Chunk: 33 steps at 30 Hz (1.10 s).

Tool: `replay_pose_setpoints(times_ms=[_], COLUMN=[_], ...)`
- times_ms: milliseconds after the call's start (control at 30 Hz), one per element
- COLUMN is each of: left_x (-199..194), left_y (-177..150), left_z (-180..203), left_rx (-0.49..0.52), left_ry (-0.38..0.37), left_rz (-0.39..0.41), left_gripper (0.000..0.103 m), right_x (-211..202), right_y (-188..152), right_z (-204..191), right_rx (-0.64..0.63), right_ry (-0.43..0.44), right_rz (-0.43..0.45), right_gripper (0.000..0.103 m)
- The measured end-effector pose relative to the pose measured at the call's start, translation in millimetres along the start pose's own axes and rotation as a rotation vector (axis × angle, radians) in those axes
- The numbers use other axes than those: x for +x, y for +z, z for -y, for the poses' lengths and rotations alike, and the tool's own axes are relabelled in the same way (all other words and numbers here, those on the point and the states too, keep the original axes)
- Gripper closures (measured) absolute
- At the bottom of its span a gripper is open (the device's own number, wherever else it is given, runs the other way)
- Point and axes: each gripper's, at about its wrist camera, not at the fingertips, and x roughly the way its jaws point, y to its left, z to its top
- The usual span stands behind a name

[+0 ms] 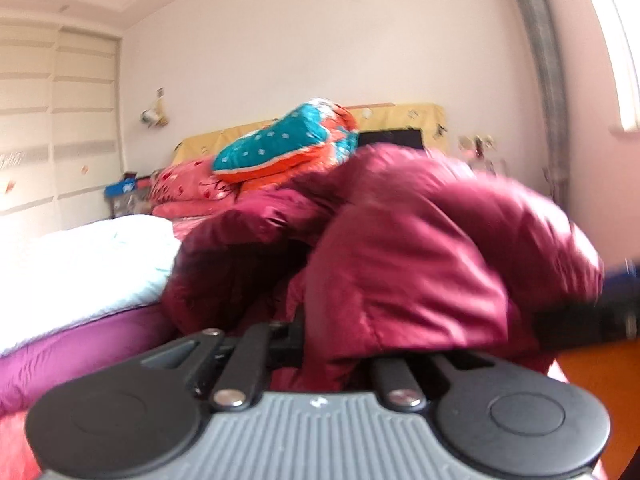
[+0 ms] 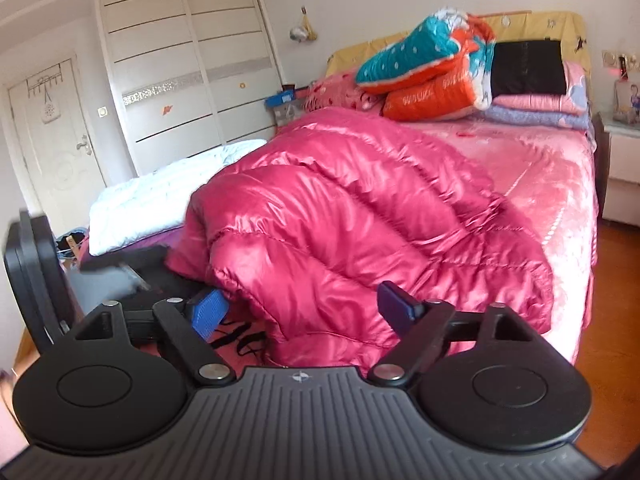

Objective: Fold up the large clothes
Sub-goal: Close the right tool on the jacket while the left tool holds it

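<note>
Two views from cameras mounted on hand-held grippers, both looking across a bedroom.

In the left wrist view, a shiny, quilted, deep-red puffer coat (image 1: 420, 248) fills the middle of the picture, bunched right up against the camera and blurred. The left gripper (image 1: 320, 344) is closed: its black linkage bars are drawn in together, and the coat's fabric bulges up from exactly where the fingertips meet, hiding them, so the jaws appear clamped on a fold of the coat. Behind it lie a white quilt (image 1: 92, 256) on the left and a teal and orange dotted cushion (image 1: 280, 144) near the yellow-covered headboard (image 1: 400, 116).

In the right wrist view, the same coat (image 2: 360, 216) looks bright pink and sprawls in puffy ridges over the near left part of a bed covered in a glossy pink spread (image 2: 548, 168), with one edge hanging over the near side. The right gripper (image 2: 304, 312) is spread wide, its blue-padded fingers (image 2: 210, 312) well apart with nothing between them; the coat's lower edge sits just beyond the tips. At the head of the bed are the teal and orange cushion (image 2: 404, 56), a black folded item (image 2: 528, 66) and a stack of pink and lilac folded blankets (image 2: 536, 110). A white sliding-door wardrobe (image 2: 188, 64) stands on the left.
</note>
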Motion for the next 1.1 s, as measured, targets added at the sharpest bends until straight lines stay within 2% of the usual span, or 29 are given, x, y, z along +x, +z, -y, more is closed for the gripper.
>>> replay_pose_setpoints(times_ms=[100,233,400,467,567,667,800,1000,1067,1100], left_x=[-11,-24,-39,-47,-54,-56,-61,-71,-77,-80], left_y=[12,23,32,34,34,35,33,30,30,30], left_z=[-10,-23,-33,-36,-40,-40,-41,-44,-44,-44], left_rx=[-0.085,-0.203,-0.253,-0.27,-0.28,-0.288,-0.289,-0.324,-0.337,-0.339], left_ry=[0.011,0.01,0.054,0.068,0.085,0.094,0.113,0.136,0.136,0.139], left_rz=[0.007,0.027,0.076,0.087,0.084,0.067,0.044,0.036,0.038,0.041], left_gripper=[0.101,0.101,0.101,0.101,0.101,0.101,0.101,0.101,0.101,0.101], right_x=[-1,10,30,39,51,65,82,92,93,93], right_y=[-10,-26,-36,-38,-39,-43,-57,-62,-61,-61], right_z=[5,15,57,78,104,126,152,158,154,153], right_rx=[-0.01,0.009,0.184,0.262,0.373,0.477,0.686,0.764,0.782,0.787], right_ry=[-0.036,-0.088,-0.192,-0.203,-0.144,-0.12,-0.03,0.023,0.044,0.053], right_rz=[-0.007,-0.074,-0.167,-0.179,-0.168,-0.164,-0.167,-0.162,-0.17,-0.179], right_gripper=[0.0,0.0,0.0,0.0,0.0,0.0,0.0,0.0,0.013,0.031])
